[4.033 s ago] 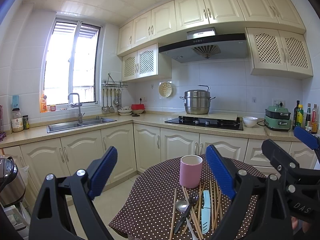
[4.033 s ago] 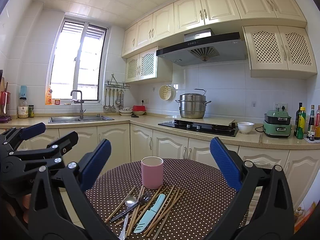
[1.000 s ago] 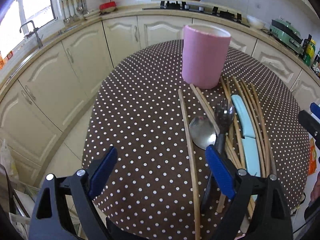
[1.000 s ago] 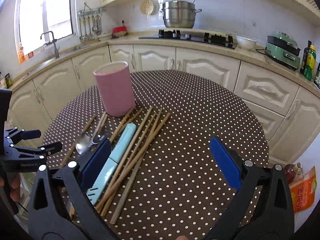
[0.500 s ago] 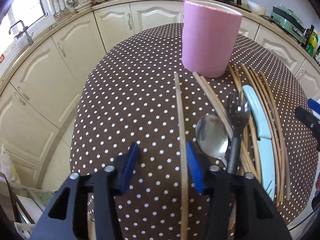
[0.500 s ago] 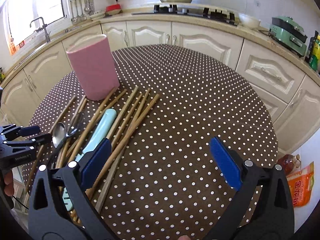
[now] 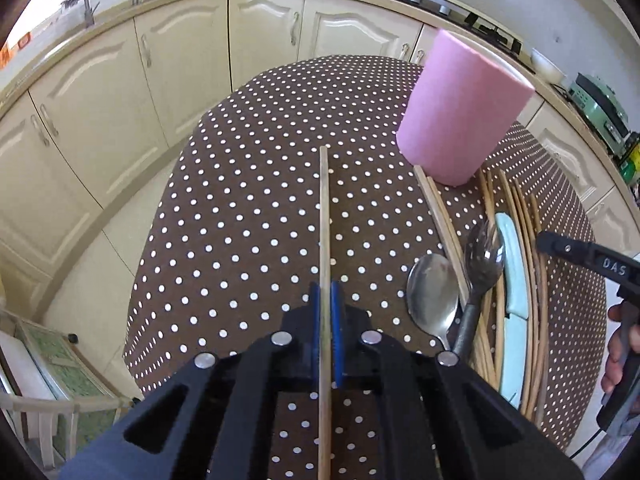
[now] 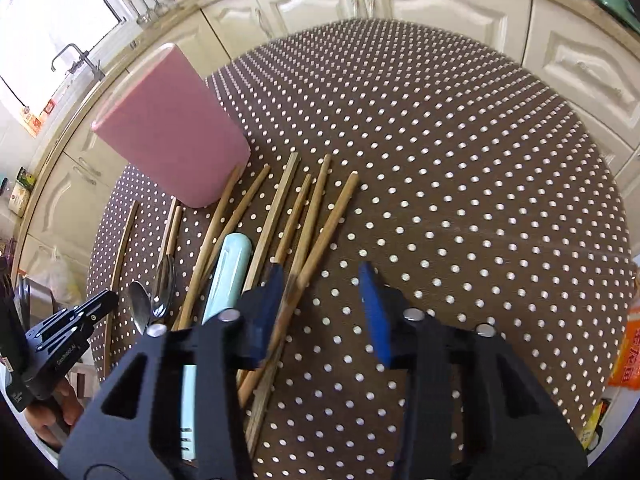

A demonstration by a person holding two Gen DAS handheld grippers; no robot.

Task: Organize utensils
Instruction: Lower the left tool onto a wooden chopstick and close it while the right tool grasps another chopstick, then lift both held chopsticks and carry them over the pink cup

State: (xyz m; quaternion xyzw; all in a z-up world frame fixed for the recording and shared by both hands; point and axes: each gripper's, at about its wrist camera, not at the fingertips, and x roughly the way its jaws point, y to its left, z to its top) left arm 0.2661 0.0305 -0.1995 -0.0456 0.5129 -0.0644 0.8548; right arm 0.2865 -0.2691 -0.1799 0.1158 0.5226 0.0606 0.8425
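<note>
Left gripper (image 7: 326, 312) angled steeply down, clamped on lone chopstick (image 7: 324, 216); right gripper (image 8: 324, 304) half-closed, jaws just narrowing, nothing pinched.

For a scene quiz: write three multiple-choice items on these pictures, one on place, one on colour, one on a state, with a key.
1. Where does the pink cup stand?
A. On the dotted table
B. In the sink
C. On the stove

2. What colour is the knife among the chopsticks?
A. Red
B. Pale blue
C. Black

3. What is the left gripper doing?
A. Gaping wide
B. Gripping the spoon
C. Shut on a chopstick

Key: A, its base rests on the cloth; B, its handle and sheath are pale blue; C, both pads pinch the stick.
</note>
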